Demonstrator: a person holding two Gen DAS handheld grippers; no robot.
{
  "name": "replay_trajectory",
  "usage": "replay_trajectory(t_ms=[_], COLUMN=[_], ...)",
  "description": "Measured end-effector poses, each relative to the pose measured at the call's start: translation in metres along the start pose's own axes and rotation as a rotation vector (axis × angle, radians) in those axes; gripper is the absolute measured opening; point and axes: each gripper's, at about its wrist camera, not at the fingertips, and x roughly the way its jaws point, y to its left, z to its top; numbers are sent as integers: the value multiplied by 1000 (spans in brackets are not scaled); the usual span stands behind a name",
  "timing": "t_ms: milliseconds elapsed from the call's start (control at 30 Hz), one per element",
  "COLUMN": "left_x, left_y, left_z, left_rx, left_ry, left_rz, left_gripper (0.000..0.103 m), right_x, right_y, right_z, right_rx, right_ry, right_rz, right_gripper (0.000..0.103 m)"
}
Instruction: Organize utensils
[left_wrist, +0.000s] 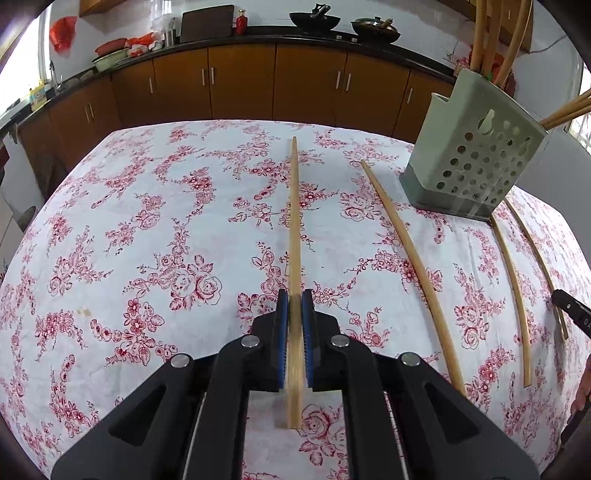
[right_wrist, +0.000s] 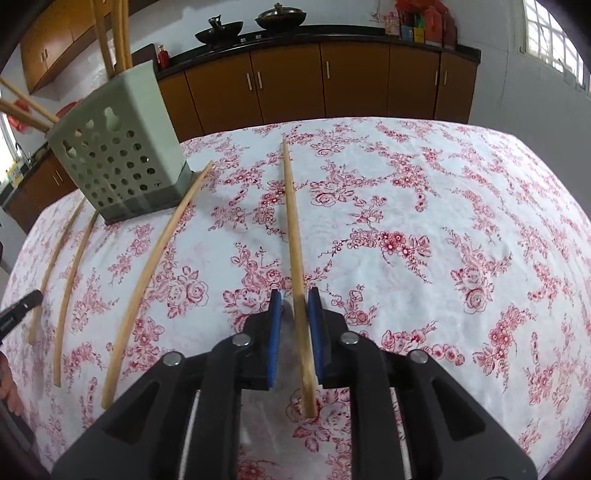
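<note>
Left gripper (left_wrist: 295, 299): blue pads closed snug on a chopstick (left_wrist: 294, 229), no gap either side. Stick runs straight out between the fingers toward the far side of the table; its near end pokes out behind the pads.

Right gripper (right_wrist: 294, 295): jaws narrow around a second chopstick (right_wrist: 293, 236). Stick sits against the right pad (right_wrist: 314, 332); a sliver of gap shows at the left pad, so whether the grip is firm I cannot tell. Near end hangs below the fingers, tip points far.

Perforated grey-green utensil holder (left_wrist: 469, 155) stands upright on the floral tablecloth (left_wrist: 147, 221), toward the far right in the left view and far left in the right view (right_wrist: 122, 155). Several chopsticks already stand in it, some leaning out over the rim.

Three loose chopsticks lie on the cloth between the two grippers. One long stick (left_wrist: 410, 266) lies just left of the holder's base. Two more (left_wrist: 515, 295) lie close together, starting near the holder's near corner and running nearward.

Far background: brown cabinets (left_wrist: 240, 81) under a dark counter, two woks (left_wrist: 314, 20) on top.
</note>
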Motion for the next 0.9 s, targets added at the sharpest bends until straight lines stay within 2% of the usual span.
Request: replay_trajectory(t_ms=[433, 700, 900], left_x=[0, 0, 0], left_y=[3, 1, -2], left_z=[0, 0, 0], left_rx=[-18, -7, 3], left_ry=[-1, -1, 0], left_rz=[-19, -4, 7], left_gripper=[9, 9, 9], right_x=[2, 1, 1], right_y=[4, 8, 8], right_z=[0, -1, -1], right_rx=[-35, -56, -54], right_ry=[-4, -2, -2], right_rz=[-29, -24, -21], right_gripper=[18, 29, 31])
